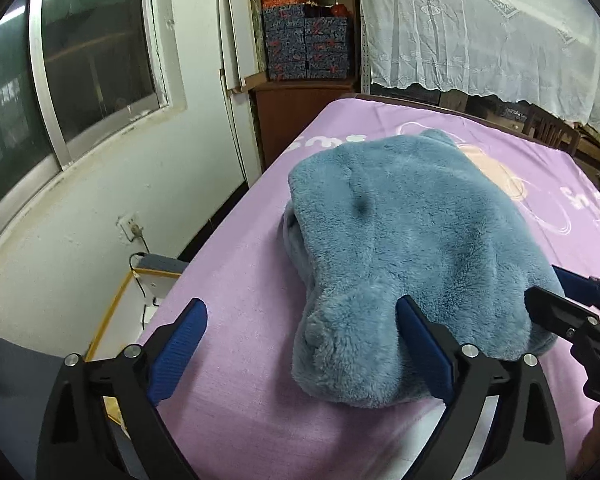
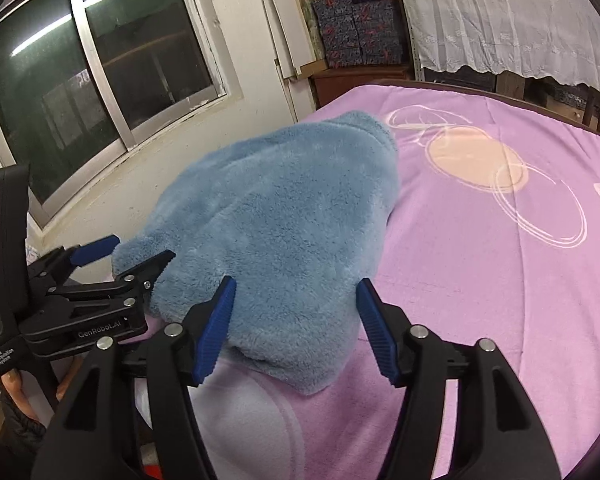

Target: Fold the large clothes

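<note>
Presently: blue fleece garment, folded into a thick bundle on the purple bedspread. Left gripper and right gripper both gape wide at its near edge, holding nothing. Folding seemingly near complete; next, likely a final tidy or press.

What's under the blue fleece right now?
The blue fleece garment lies folded on the purple blanket, partly over its printed peach circle. Paler folded layers peek out at its left edge. Whatever else sits beneath is covered.
</note>
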The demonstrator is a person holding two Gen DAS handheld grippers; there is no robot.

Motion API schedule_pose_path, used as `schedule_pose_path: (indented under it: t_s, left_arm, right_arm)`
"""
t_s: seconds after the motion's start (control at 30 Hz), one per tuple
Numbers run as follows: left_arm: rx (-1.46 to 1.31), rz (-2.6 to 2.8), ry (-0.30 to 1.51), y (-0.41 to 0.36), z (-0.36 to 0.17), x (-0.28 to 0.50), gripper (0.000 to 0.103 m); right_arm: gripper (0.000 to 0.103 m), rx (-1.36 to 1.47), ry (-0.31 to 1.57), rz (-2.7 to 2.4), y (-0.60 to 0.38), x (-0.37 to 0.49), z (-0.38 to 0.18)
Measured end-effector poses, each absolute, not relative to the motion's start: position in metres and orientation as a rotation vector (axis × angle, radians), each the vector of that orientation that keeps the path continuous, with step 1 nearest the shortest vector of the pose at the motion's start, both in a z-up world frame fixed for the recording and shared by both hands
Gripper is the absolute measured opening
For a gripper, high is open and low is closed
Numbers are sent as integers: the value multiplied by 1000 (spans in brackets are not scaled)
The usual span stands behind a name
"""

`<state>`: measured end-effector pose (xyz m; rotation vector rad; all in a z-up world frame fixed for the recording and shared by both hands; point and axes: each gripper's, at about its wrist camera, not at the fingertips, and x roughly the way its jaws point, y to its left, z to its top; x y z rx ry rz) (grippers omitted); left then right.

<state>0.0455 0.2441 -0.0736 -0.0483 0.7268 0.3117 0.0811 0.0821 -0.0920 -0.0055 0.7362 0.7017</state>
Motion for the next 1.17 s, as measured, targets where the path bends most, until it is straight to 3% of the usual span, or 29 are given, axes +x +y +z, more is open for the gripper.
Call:
schedule_pose_path:
  t_s: [0.27,0.57,1.17]
  left_arm:
    - [-28,343,688,231,-63,29,95]
    - [-60,329,667,212,-35,-15,99]
    - [-74,323,624,202,-10,-52,99]
  right_arm:
    - [63,38,744,699,67,66,-86]
    - [92,-32,722,639,57,13,-63]
    - [95,-37,723,647,57,-11,-55]
